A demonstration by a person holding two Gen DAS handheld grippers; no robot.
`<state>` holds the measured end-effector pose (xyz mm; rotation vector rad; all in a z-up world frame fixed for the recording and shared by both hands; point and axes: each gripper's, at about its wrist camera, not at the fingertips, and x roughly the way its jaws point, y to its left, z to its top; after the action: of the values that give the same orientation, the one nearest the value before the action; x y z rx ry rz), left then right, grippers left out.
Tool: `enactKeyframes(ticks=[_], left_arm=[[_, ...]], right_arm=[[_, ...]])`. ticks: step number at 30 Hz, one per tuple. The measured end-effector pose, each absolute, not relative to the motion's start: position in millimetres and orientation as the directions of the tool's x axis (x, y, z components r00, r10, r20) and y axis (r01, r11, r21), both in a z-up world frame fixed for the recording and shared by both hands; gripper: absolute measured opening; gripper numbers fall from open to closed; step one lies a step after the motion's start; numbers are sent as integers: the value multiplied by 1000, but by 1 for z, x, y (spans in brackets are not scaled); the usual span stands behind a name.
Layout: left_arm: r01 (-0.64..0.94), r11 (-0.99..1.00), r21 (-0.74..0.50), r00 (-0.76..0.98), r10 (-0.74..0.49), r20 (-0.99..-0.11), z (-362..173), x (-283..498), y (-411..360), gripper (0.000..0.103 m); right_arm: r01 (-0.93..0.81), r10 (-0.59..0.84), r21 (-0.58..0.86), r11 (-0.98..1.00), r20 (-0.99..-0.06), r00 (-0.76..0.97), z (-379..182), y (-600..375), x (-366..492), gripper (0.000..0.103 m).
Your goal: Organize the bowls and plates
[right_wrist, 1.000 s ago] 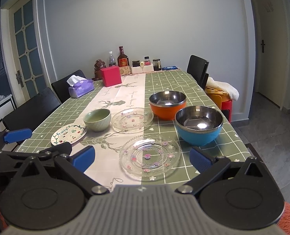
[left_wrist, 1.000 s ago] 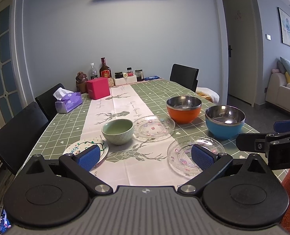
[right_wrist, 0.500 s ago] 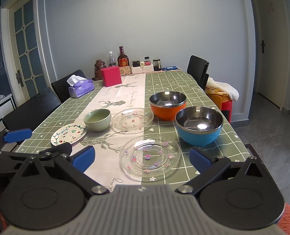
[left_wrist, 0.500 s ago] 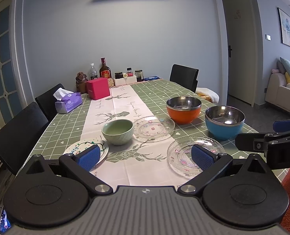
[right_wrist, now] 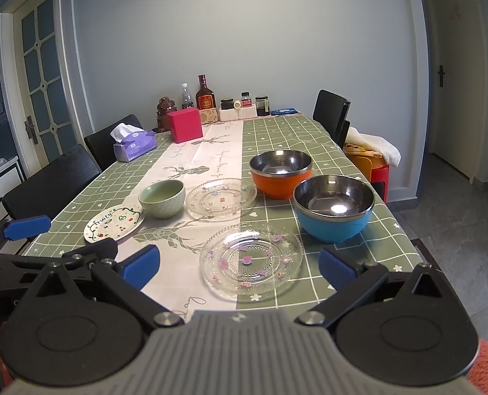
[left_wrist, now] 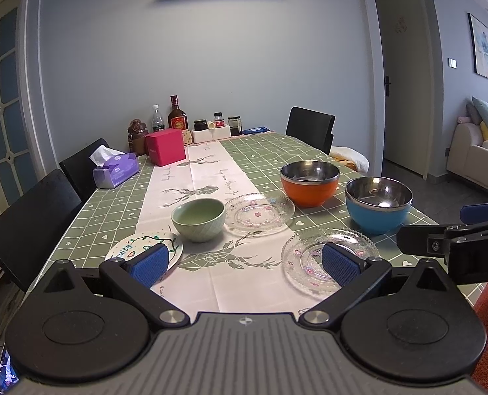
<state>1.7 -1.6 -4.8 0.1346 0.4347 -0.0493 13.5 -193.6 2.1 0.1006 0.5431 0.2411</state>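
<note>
Landmark: the green bowl (left_wrist: 198, 219) stood on the pale runner of the table (right_wrist: 316, 138), just left of the middle of the dishes.
Left gripper (left_wrist: 244, 265): it hung above the near table edge with its blue pads spread wide and nothing between them.
Right gripper (right_wrist: 239, 268): its fingers were likewise wide apart and empty, held over the near edge, well to the right of the green bowl.
White plate (right_wrist: 114, 223): flat on the cloth just left of the green bowl and nearer the edge, painted with small fruits and the word "Fruity".
Far glass plate (left_wrist: 259, 213): just right of the green bowl, almost touching it.
Near glass plate (right_wrist: 251, 258): right of the green bowl and closer to the edge, lying between the right gripper's fingers in the right wrist view.
Orange bowl (left_wrist: 309, 182): right of the green bowl, beyond the far glass plate, steel inside.
Blue bowl (right_wrist: 333, 206): farthest right of the green bowl, beside the orange one, steel inside.
Tissue box (left_wrist: 115, 170): well behind the green bowl, to the left.
Red box (right_wrist: 184, 124): far behind the green bowl, near the bottles (right_wrist: 205, 93) at the wall end.
</note>
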Motion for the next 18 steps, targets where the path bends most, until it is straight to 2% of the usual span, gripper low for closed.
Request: enactKeyframes(ticks=[18], left_arm=[[68, 991, 111, 904, -15, -427, -8, 0, 2, 103]], right_arm=[[-196, 251, 159, 968, -512, 822, 0, -193, 15, 100]])
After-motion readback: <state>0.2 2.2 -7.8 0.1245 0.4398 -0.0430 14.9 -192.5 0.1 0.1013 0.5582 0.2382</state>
